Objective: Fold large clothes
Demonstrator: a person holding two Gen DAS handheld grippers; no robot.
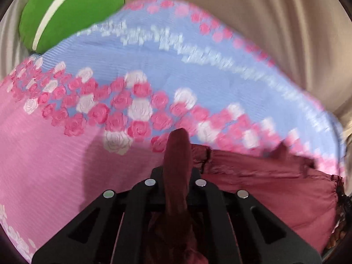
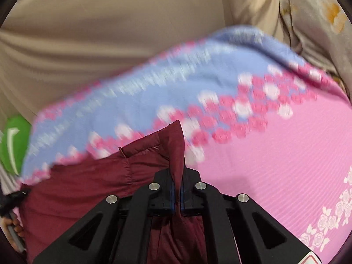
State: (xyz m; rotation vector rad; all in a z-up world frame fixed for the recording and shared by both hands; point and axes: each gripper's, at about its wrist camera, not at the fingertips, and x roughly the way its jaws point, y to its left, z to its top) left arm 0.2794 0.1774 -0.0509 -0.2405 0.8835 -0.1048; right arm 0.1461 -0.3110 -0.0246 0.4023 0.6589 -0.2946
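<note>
A maroon garment (image 1: 264, 184) hangs stretched between my two grippers above a bed. My left gripper (image 1: 177, 176) is shut on one edge of the cloth, which sticks up between the fingers as a fold. My right gripper (image 2: 177, 180) is shut on another corner of the same maroon garment (image 2: 88, 182), which rises to a point between its blue pads. The garment spreads to the right in the left wrist view and to the left in the right wrist view. Its lower part is hidden behind the grippers.
A pink and blue bedsheet with rose print (image 1: 55, 165) (image 2: 275, 154) covers the bed below. A green pillow (image 1: 72, 11) lies at the far corner and also shows in the right wrist view (image 2: 15, 140). Beige curtains (image 2: 110, 33) hang behind the bed. A hand (image 2: 13, 226) holds the other gripper's handle.
</note>
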